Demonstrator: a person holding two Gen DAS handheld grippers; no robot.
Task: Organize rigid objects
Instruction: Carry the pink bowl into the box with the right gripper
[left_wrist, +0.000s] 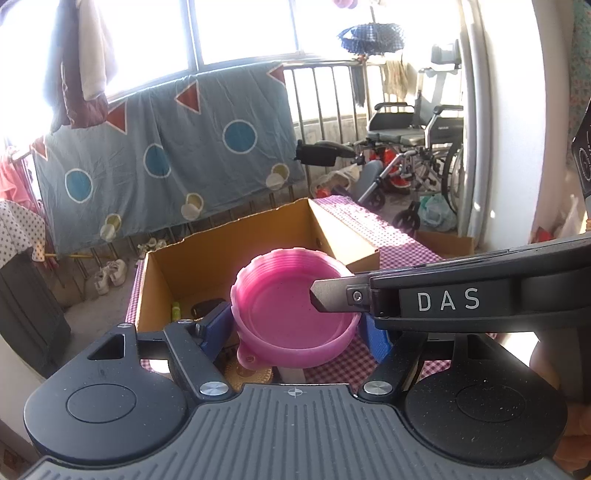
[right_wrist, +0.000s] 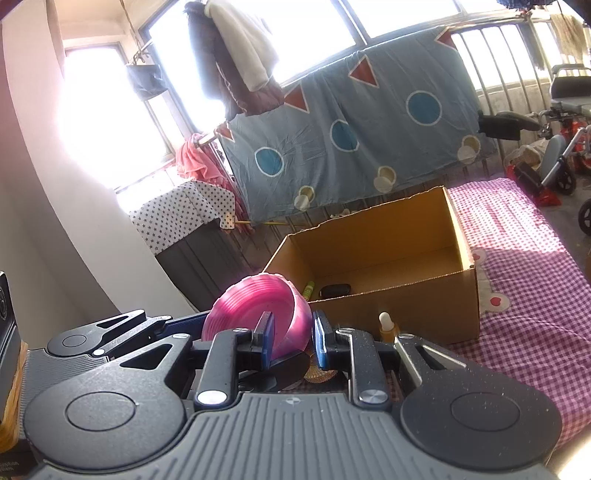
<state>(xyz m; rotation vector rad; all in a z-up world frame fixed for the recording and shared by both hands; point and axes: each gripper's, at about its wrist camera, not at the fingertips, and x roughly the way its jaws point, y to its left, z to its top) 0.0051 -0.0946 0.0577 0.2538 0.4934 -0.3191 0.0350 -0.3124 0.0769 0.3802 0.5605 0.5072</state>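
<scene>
A pink, translucent, ribbed plastic bowl with a small loop tab at its base was held clear of the checked cloth, tilted so that its open mouth faced the left gripper's camera. It sat between the left gripper's blue pads, one pad at each side of its wall; the right gripper's fingers pinched its rim from the right. Just beyond it stood an open cardboard box, upright, containing a yellow-green tube and a flat black object on its floor.
</scene>
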